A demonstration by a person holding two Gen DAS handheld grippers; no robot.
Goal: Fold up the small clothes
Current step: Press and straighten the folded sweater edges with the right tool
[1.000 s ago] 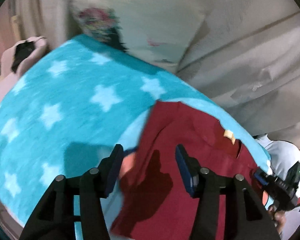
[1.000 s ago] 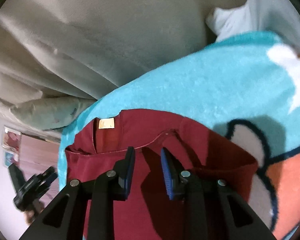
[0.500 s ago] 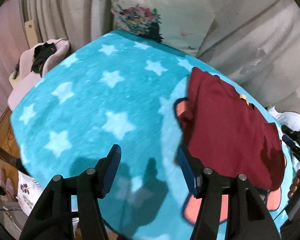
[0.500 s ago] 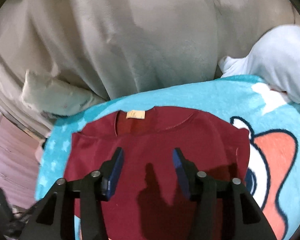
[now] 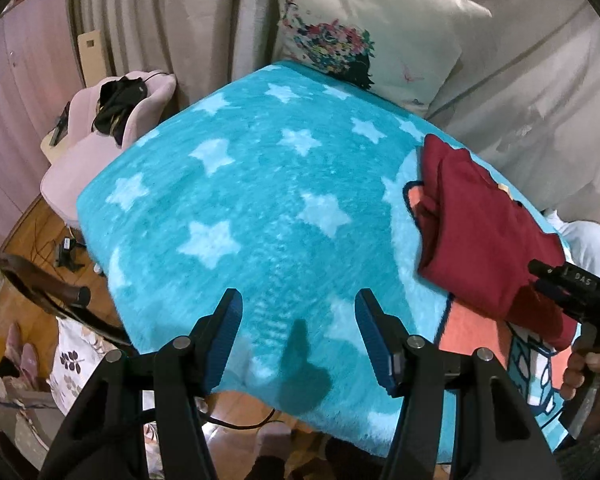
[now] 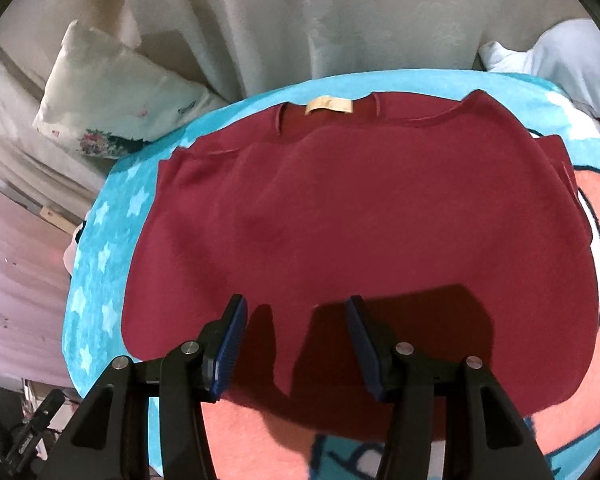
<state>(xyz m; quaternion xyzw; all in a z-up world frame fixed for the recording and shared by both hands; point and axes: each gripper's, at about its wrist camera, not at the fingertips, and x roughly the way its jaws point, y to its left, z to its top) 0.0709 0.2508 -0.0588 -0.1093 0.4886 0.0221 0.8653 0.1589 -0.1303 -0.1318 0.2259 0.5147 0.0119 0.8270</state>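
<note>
Left wrist view
- Left gripper [image 5: 298, 330]: wide open, nothing between the blue pads, hovering above the near edge of the turquoise star blanket [image 5: 260, 184].
- Red top [image 5: 488, 240]: lying on the right part of the blanket, well apart from the left gripper; left side looks doubled over, with a thick rounded edge.
- Right gripper [image 5: 572, 292]: only partly seen at the right border, over the near corner of the red top; opening not readable from here.
- Around: printed pillow [image 5: 364, 40] at the far end of the blanket, pink chair [image 5: 112, 128] on the left beside the curtain.

Right wrist view
- Right gripper [image 6: 294, 344]: open wide, holding nothing, placed just above the near hem of the red top [image 6: 360, 220].
- Red top: neckline and beige label [image 6: 330, 106] at the far side, hem toward the camera; both side parts seem turned inward, giving a compact, roughly rectangular shape. Some soft bumps remain in the middle.
- Blanket: cartoon print, pink and white, showing under the hem and at the right side.
- Light blue garment [image 6: 560, 52]: at the far right corner, off the blanket edge; folded or not, cannot tell.

Progress, as judgement
- Done: probably the 2 side folds, with sleeves tucked in.
- Left: likely 1 more fold, hem brought up to the neckline, then smoothing.
- After that: maybe the light blue garment.
</note>
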